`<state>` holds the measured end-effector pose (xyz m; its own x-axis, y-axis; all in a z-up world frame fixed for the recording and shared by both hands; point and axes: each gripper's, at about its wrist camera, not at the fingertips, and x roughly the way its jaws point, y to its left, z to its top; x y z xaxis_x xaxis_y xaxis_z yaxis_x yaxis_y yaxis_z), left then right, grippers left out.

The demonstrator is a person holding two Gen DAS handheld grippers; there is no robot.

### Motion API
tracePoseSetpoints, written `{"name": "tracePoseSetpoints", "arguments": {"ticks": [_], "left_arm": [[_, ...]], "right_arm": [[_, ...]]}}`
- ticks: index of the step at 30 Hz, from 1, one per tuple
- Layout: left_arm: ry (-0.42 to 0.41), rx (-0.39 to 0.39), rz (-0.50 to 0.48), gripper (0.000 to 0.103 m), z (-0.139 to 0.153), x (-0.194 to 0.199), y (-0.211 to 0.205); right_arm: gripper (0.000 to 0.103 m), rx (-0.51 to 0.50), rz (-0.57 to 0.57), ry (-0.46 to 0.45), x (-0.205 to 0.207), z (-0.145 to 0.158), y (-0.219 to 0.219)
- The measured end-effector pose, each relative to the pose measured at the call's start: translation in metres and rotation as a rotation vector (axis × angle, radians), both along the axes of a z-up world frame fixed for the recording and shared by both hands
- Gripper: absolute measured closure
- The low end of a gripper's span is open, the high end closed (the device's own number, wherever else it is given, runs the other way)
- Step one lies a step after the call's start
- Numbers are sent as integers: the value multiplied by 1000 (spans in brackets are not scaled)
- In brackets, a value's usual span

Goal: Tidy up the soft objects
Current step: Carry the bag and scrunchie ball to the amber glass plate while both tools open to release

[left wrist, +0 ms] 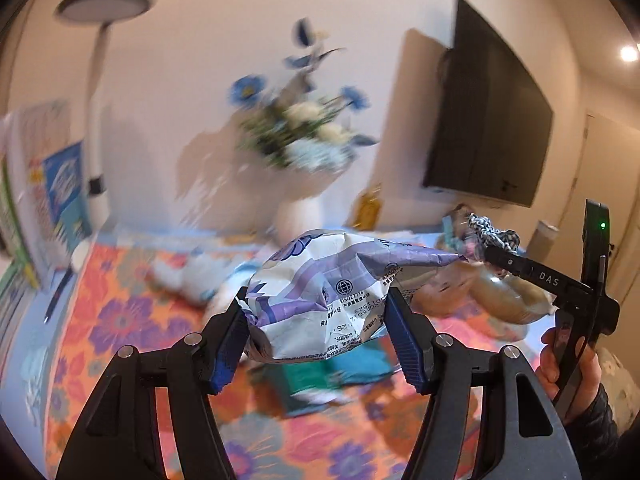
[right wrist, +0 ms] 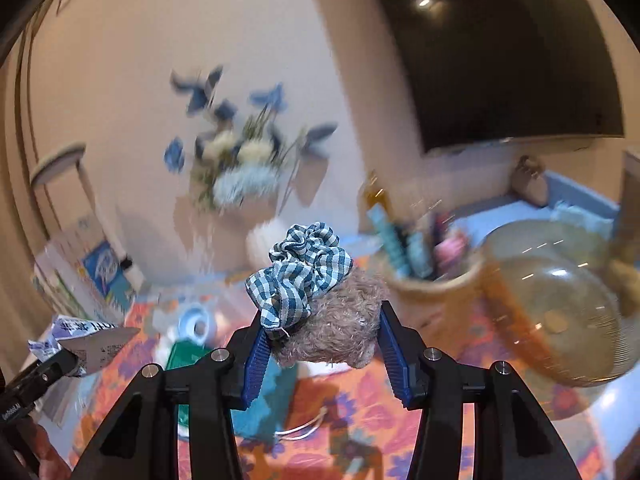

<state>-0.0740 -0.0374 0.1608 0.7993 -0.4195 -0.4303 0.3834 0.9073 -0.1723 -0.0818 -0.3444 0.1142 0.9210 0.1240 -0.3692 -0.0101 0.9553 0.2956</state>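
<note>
My left gripper clamps a crumpled packet, raised above the floral cloth. My right gripper clamps a fuzzy toy with a checked scrunchie on top, near the basket.

The room is lit with a warm, soft light. A small ceiling light glows bright at the top right, and it shines as a white spot on the dark TV screen. The flowers look smeared and throw a grey shadow on the wall. Close things look sharp. Both pictures bend at the edges, with black corners.
</note>
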Motion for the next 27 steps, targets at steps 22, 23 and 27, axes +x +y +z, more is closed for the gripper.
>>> {"name": "tracePoseSetpoints", "arguments": {"ticks": [22, 23, 27], "left_arm": [[36, 106, -400, 40, 26, 60, -335], [51, 122, -406, 40, 19, 64, -345], [77, 157, -424, 32, -1, 74, -369]], "right_arm": [[53, 120, -491, 257, -27, -27, -222], [53, 126, -491, 281, -25, -33, -226], [38, 157, -482, 331, -18, -46, -239]]}}
